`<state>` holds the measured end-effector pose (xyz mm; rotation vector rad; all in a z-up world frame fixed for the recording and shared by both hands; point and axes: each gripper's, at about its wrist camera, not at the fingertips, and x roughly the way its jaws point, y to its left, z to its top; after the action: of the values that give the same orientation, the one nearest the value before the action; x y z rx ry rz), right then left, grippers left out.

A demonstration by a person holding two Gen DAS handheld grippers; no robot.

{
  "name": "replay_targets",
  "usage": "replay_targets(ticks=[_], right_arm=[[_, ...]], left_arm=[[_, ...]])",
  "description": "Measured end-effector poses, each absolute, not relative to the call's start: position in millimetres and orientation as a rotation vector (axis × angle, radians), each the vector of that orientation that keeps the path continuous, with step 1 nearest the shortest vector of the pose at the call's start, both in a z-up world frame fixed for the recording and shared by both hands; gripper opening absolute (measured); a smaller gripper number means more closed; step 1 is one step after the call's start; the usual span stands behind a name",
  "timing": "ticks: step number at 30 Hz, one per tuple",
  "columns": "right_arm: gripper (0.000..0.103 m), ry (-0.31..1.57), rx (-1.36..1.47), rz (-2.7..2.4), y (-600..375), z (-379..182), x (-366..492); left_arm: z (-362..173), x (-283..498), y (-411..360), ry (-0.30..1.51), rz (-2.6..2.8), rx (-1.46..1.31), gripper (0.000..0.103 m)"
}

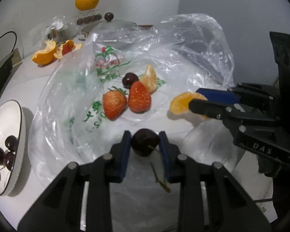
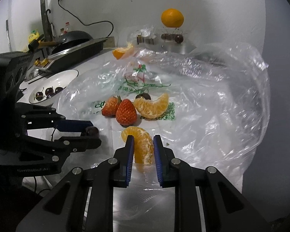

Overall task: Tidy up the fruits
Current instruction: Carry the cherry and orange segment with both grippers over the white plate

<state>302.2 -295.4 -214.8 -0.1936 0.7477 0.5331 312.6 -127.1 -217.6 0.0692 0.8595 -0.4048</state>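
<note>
My left gripper (image 1: 145, 135) is shut on a dark cherry (image 1: 145, 144) whose stem hangs below it, low over the clear plastic bag (image 1: 71, 100). The right wrist view shows that gripper (image 2: 96, 133) at the left with the cherry (image 2: 92, 131) at its tips. My right gripper (image 2: 143, 139) is shut on an orange segment (image 2: 139, 133); in the left wrist view it (image 1: 194, 97) reaches in from the right with the segment (image 1: 178, 104). Two strawberries (image 1: 125, 102), another segment (image 1: 149, 78) and a cherry (image 1: 129, 79) lie on the bag.
A white bowl (image 1: 3, 119) holding several cherries stands at the left. Orange peel (image 1: 44, 55) lies behind the bag. A whole orange (image 1: 87, 0) rests on a stand by the wall. A black pan and cooker (image 2: 75, 38) sit at the far left.
</note>
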Motion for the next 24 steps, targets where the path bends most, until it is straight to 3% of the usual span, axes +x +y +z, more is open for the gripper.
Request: replay_targets(ticks=[24], right_arm=[[0.022,0.648,-0.252,0.551,-246.3,-169.7,281.9]], left_arm=[[-158.0,276.5,-79.8,0.715,-0.372,0.033,0.03]])
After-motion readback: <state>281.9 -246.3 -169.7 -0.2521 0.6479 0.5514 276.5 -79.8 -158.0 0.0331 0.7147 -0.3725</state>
